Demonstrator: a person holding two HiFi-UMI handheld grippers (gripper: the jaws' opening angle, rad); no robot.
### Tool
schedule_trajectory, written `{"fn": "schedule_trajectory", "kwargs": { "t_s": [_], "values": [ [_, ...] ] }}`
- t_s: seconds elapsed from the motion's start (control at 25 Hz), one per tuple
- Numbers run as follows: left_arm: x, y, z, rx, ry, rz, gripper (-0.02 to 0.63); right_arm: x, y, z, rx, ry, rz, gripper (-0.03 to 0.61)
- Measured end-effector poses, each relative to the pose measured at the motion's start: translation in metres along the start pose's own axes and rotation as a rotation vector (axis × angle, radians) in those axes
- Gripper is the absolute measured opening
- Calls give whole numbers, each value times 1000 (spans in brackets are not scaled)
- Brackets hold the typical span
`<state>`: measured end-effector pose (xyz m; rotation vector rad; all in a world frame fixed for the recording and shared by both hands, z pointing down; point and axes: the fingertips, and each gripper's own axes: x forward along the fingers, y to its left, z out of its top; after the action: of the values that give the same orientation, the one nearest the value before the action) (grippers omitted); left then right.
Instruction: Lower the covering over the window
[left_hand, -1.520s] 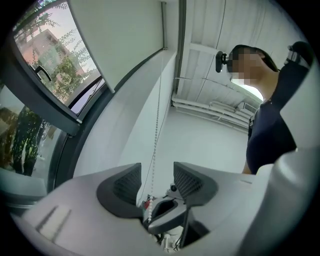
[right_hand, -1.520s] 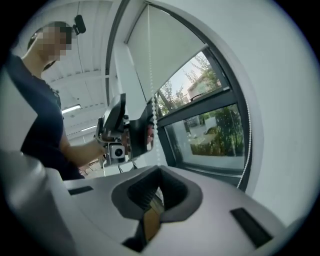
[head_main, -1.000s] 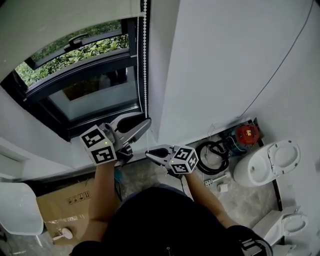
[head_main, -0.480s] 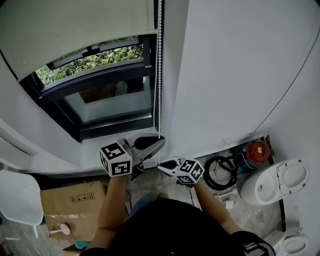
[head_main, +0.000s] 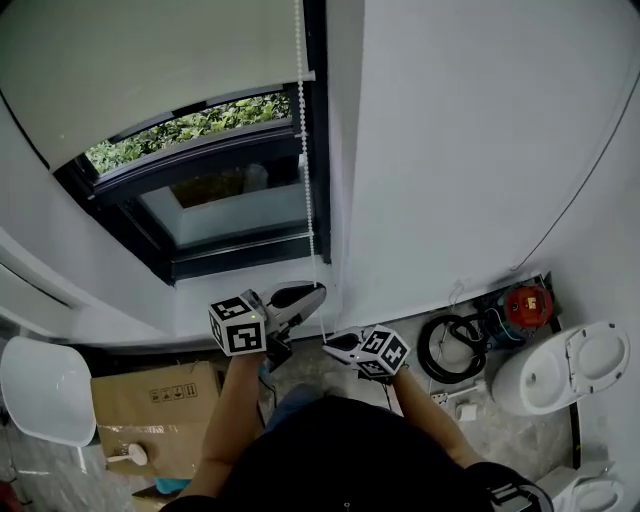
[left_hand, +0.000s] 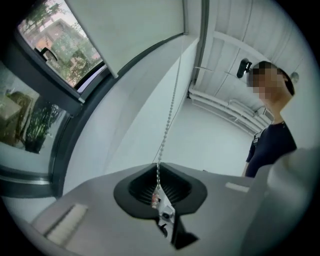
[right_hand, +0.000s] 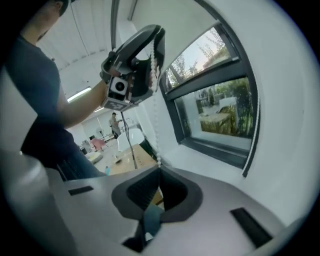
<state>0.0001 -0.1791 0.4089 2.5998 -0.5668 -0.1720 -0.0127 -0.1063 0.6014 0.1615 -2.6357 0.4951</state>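
Since a second ago the left tongs (head_main: 312, 292) have drawn their jaws in from a wide gap to almost together, and both tongs show lower in the head view, below the window (head_main: 230, 200).

Those left tongs now pinch the bead chain (head_main: 304, 150) just below the window's right-hand corner. In the left gripper view the chain (left_hand: 170, 115) runs straight down into the closed tips (left_hand: 158, 172), and a few beads lie in the dark hollow behind them.

The right tongs (head_main: 328, 343) hang just under the left pair, a little farther right of the window. Their jaws are fully together. In the right gripper view the chain (right_hand: 156, 130) drops from the left tongs (right_hand: 155, 55) and ends at the right tongs' tips (right_hand: 159, 170), nipped there.

The roller blind (head_main: 150, 70) covers only the upper part of the window. Glass and green leaves show beneath its lower edge.

As for writing, the cardboard box (head_main: 150, 395) on the floor below the window bears small printed handling symbols, too small to read. The marker cubes carry only black-and-white squares.
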Motion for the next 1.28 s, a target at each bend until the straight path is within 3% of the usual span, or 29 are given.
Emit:
{"fn": "schedule_trajectory", "kwargs": {
  "t_s": [0.12,0.28,0.56,0.92,1.04,1.28],
  "values": [
    [-6,0,-10,-67,-31,-14,25,3,6,-9,30,2,17,12],
    [-3,11,-24,-57,14,14,25,7,-2,-21,-23,88,-3,12],
    [5,15,-47,-77,25,17,25,1,-6,-46,-14,143,-32,14],
    [13,4,-51,-56,-57,5,25,-24,-19,-54,53,48,-98,16],
    [13,3,-51,-63,-73,-2,25,-33,-17,-50,70,10,-102,137],
    [16,0,-51,-57,-85,-4,25,-75,-18,-29,40,-78,-193,161]
  ]
}}
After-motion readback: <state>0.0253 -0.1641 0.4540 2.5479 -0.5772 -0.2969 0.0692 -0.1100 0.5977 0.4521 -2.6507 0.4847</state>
